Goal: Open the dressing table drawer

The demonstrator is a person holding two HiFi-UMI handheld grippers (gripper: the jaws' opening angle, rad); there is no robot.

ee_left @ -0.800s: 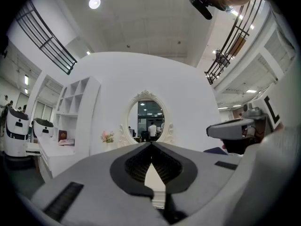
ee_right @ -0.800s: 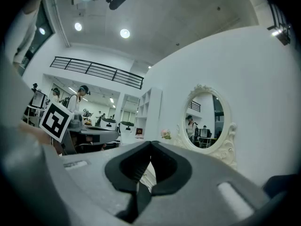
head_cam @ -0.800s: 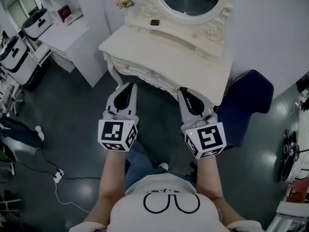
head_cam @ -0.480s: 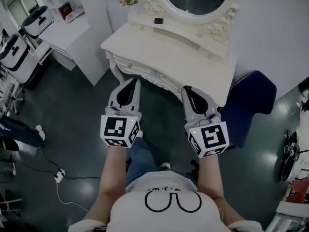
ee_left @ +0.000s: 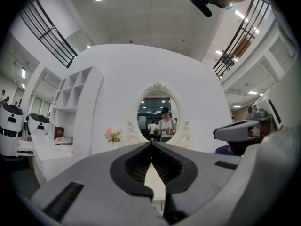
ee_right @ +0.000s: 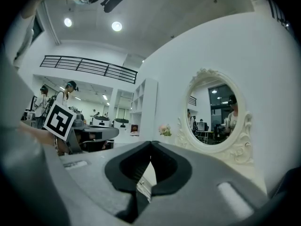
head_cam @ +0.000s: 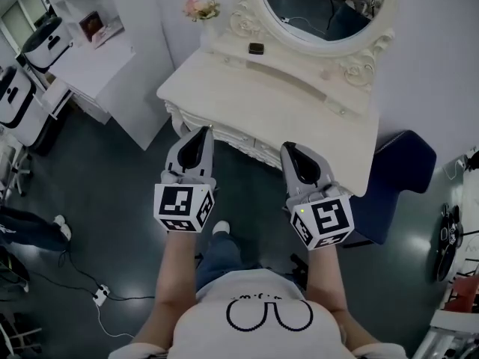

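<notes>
Left gripper: we hold it level, jaws pressed together, nothing between them.
Right gripper: also level, jaws together and empty.
Drawer: we see its front under the dressing table top, just ahead of both gripper tips.
Mirror: oval, at the table's back.

Lab hall w/ mock-up room: dressing table, robots, mezzanine rail.

Head view dim; gripper views bright under ceiling lights; edges fisheye-warped.
</notes>
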